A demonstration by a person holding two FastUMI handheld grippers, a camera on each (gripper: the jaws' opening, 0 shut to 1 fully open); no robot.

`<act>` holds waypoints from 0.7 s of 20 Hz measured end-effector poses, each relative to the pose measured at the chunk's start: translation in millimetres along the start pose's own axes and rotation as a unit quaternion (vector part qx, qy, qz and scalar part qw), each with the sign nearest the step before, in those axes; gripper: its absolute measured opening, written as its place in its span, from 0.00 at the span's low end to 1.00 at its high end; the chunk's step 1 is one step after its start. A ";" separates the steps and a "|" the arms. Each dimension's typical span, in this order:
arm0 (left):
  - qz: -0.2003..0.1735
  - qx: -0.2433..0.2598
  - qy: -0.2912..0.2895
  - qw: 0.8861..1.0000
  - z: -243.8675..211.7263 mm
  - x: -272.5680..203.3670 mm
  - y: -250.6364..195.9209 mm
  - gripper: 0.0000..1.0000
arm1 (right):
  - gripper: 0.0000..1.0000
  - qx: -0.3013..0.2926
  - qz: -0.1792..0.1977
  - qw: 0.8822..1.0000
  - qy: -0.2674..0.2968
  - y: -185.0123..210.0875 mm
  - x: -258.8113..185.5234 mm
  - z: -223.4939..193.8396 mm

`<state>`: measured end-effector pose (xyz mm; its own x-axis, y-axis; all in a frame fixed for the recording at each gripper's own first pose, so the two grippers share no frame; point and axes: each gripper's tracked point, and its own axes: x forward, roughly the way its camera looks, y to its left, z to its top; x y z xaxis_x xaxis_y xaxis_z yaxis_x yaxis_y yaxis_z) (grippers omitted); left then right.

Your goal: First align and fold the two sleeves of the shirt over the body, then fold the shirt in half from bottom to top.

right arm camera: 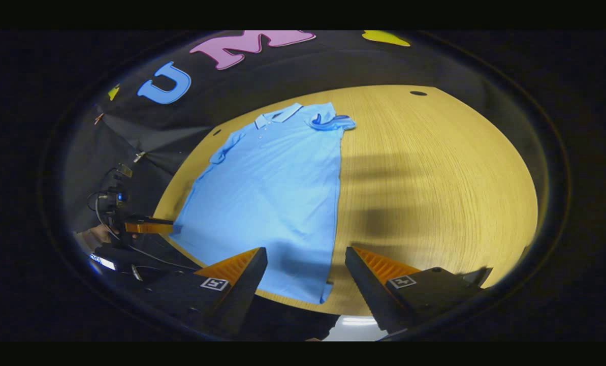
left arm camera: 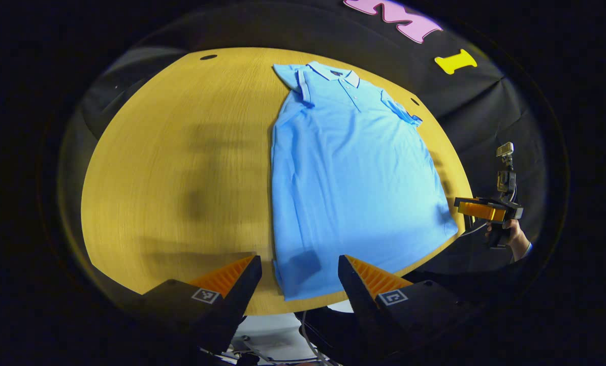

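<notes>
I've got the shirt (left arm camera: 348, 173) flat on the table (left arm camera: 170, 168), collar far, hem near, prob so both sleeves sit within reach. Left tongs (left arm camera: 299, 277) hang released above the near-left hem corner; right tongs (right arm camera: 306, 272) likewise spread wide over the near-right hem, touching nothing. Sleeves not folded yet, I reckon.

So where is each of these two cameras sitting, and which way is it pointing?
Left gripper view: rides on the left claw, above the table's near edge, facing the blue polo shirt; its own two fingers show, open, plus the right claw and a hand.
Right gripper view: rides on the right claw, also facing the polo shirt; own fingers open, the left claw farther off.
Shared: shirt, wooden table, both claws.
</notes>
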<state>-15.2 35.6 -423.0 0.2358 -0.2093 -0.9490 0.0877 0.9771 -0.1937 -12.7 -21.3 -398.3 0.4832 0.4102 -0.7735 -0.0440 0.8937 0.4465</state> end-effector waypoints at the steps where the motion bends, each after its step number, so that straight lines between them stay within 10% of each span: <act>1: 0.003 0.007 -0.004 1.000 -3.8 -0.9 1.6 0.97 | 0.98 0.003 -0.006 1.000 0.009 -3.8 -0.4 -10.1; 12: -0.030 0.041 0.018 0.999 -36.0 -1.8 -32.9 0.97 | 0.98 0.010 -0.008 0.999 0.048 21.1 -6.1 -46.3; 14: -0.020 0.058 0.020 0.998 -37.9 5.2 -34.6 0.92 | 0.77 0.021 -0.032 0.998 0.059 16.8 -2.2 -48.2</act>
<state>-53.6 2.1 -430.7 0.1913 -0.2436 -0.9508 0.2081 0.9568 -0.2032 -56.6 1.6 -410.7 0.3782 0.3729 -0.8473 0.0211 0.9116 0.4106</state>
